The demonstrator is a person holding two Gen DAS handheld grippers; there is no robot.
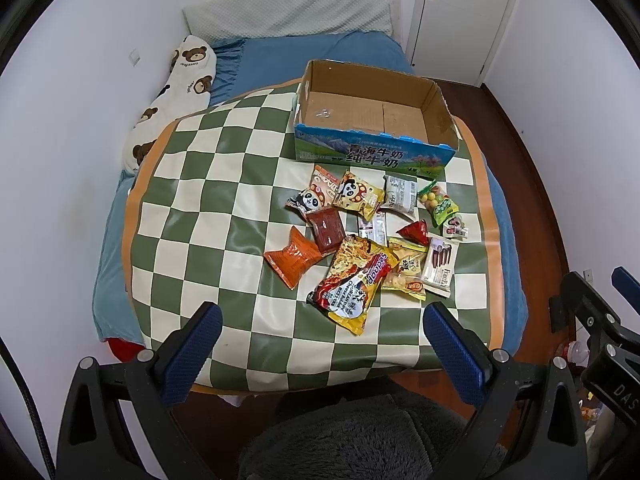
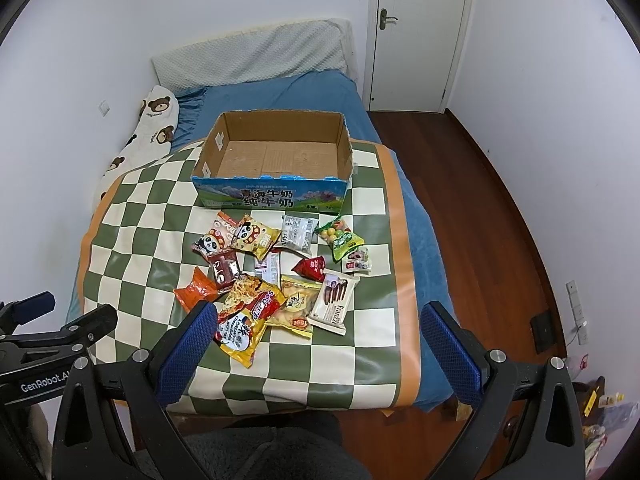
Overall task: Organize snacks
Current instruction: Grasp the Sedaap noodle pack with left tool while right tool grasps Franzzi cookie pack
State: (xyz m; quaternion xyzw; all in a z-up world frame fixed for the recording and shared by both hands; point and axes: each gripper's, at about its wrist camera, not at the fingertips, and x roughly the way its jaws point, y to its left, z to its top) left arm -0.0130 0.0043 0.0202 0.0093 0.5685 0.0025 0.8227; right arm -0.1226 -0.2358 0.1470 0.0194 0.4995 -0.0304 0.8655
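Several snack packets lie in a loose pile on a green-and-cream checkered mat [image 1: 192,216] [image 2: 132,240]. Nearest me is a yellow-red noodle packet [image 1: 352,280] [image 2: 248,316]. Beside it lie an orange packet [image 1: 294,260] [image 2: 196,292], a white Franzzi packet [image 1: 440,266] [image 2: 334,302] and panda-print packets [image 1: 356,194] [image 2: 254,236]. Behind the pile stands an empty cardboard box [image 1: 372,148] [image 2: 272,196] with a blue printed front. My left gripper [image 1: 322,312] and my right gripper [image 2: 320,312] both hang open above the mat's near edge, holding nothing.
The mat covers a bed with a blue sheet [image 1: 280,56] [image 2: 280,92], against a white wall. A bear-print pillow [image 1: 176,92] [image 2: 148,128] lies at the left, a white door [image 2: 420,28] stands beyond, and wooden floor [image 2: 480,208] runs along the right.
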